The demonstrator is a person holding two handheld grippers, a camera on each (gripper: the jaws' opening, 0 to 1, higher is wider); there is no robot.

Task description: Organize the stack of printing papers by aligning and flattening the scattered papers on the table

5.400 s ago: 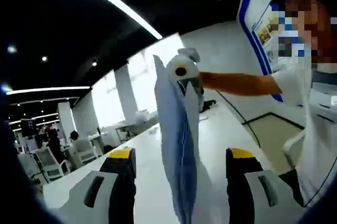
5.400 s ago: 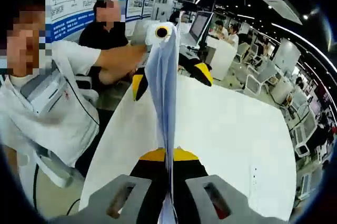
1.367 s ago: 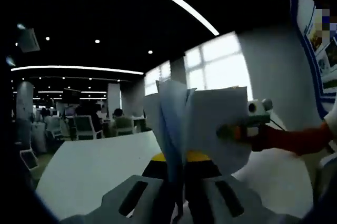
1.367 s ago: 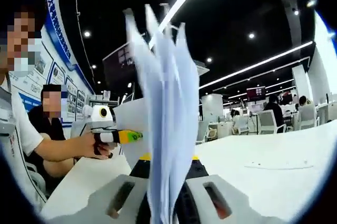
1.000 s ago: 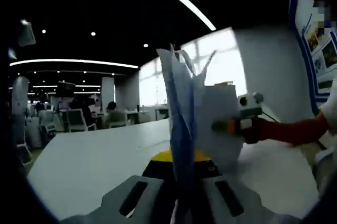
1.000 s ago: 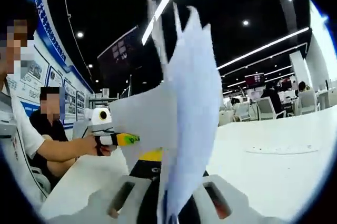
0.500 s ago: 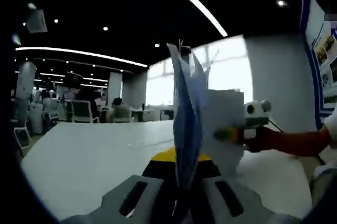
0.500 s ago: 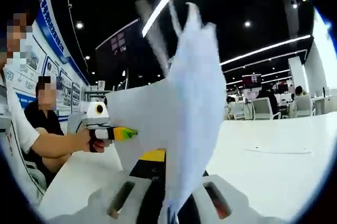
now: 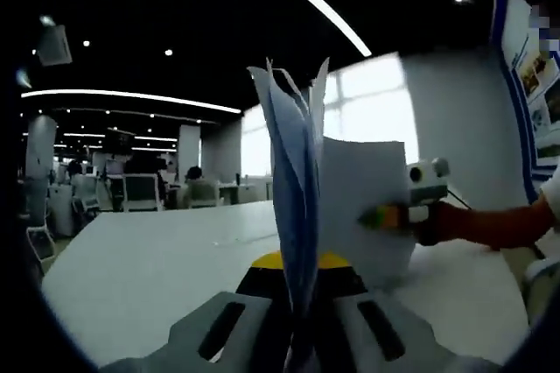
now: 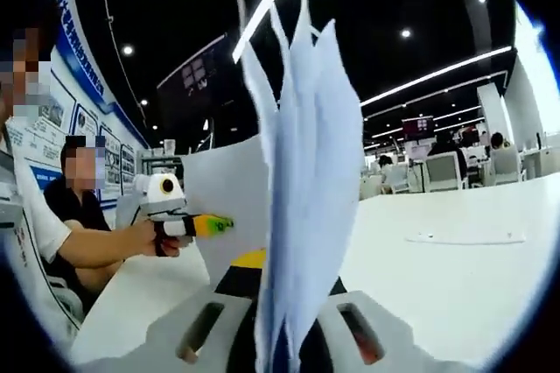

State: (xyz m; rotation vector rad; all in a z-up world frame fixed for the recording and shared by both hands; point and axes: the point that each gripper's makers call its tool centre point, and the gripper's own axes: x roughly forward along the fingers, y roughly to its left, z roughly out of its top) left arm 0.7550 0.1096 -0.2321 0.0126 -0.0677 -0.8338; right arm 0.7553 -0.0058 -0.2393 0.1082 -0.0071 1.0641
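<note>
Nearest in the left gripper view, we find the left tool [image 9: 297, 281] clenched on the paper stack [image 9: 302, 207], its jaws pressed flat against the sheets from either side. The right gripper view gives the matching finding: the right tool [image 10: 280, 290] is likewise clamped on the paper stack [image 10: 297, 180]. Each tool holds an opposite end, so the stack stands on edge between them, broad faces upright, long axis running from one tool to the other. Both are equally near; neither has a reach advantage.

The upper edges are not flush. Several sheet corners fan apart and stand at uneven heights in both views.

Beyond the stack, the other tool comes into sight at the far end of the sheets, gripping them from the opposite side. Below lies the white worktop [image 9: 149, 259]; we cannot tell whether the lower edge touches it. One loose sheet [image 10: 464, 238] lies flat further out on the worktop [image 10: 437, 285], well apart from the held stack.

We judge that the coming move depends on the lower edge facing straight down, so a tap squares the sheets.
</note>
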